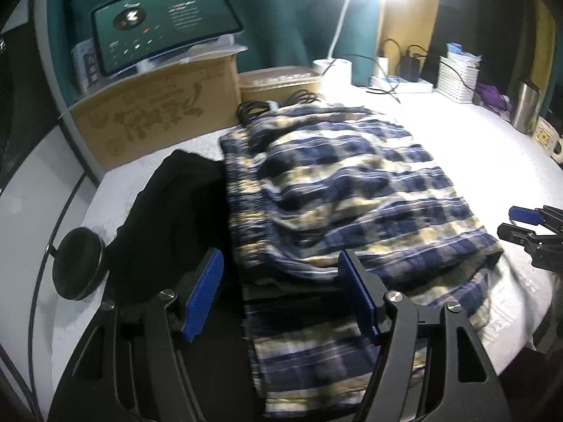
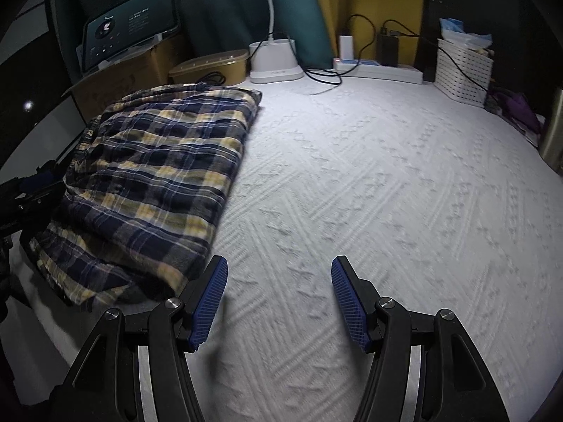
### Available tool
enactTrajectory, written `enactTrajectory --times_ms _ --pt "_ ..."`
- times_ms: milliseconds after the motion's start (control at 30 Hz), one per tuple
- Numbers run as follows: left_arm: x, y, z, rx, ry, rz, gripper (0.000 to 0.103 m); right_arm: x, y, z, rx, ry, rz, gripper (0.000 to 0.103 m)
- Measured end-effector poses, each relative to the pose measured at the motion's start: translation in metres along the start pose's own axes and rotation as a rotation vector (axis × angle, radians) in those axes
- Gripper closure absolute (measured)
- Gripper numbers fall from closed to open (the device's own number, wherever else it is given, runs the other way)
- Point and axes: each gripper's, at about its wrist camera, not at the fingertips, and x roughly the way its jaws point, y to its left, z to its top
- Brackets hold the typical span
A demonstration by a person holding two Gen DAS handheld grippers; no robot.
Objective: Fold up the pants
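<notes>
The pants (image 1: pixel 337 190) are navy, cream and yellow plaid, lying folded in layers on the white textured tablecloth (image 2: pixel 387 193). In the right wrist view the pants (image 2: pixel 151 176) lie at the left. My left gripper (image 1: pixel 281 281) is open and empty, its blue pads either side of the pants' near end, just above the cloth. My right gripper (image 2: pixel 279 281) is open and empty over bare tablecloth, to the right of the pants' near corner. It shows at the right edge of the left wrist view (image 1: pixel 517 221).
A black garment (image 1: pixel 169 211) and a round black case (image 1: pixel 77 263) lie left of the pants. At the back stand a cardboard box (image 1: pixel 158 116) with a tablet (image 1: pixel 162 24), a tan container (image 1: pixel 281 81), a lamp base (image 2: pixel 274 59), a power strip (image 2: pixel 380 68) and a white basket (image 2: pixel 461 70).
</notes>
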Motion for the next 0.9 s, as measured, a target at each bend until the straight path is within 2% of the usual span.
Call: enactTrajectory --times_ms 467,900 --pt "-0.006 -0.056 0.002 0.067 -0.021 -0.074 0.034 -0.036 -0.034 -0.029 0.063 -0.036 -0.055 0.040" --pt "-0.016 -0.124 0.007 0.161 -0.070 -0.185 0.034 -0.073 -0.067 -0.051 0.127 -0.082 -0.128 0.040"
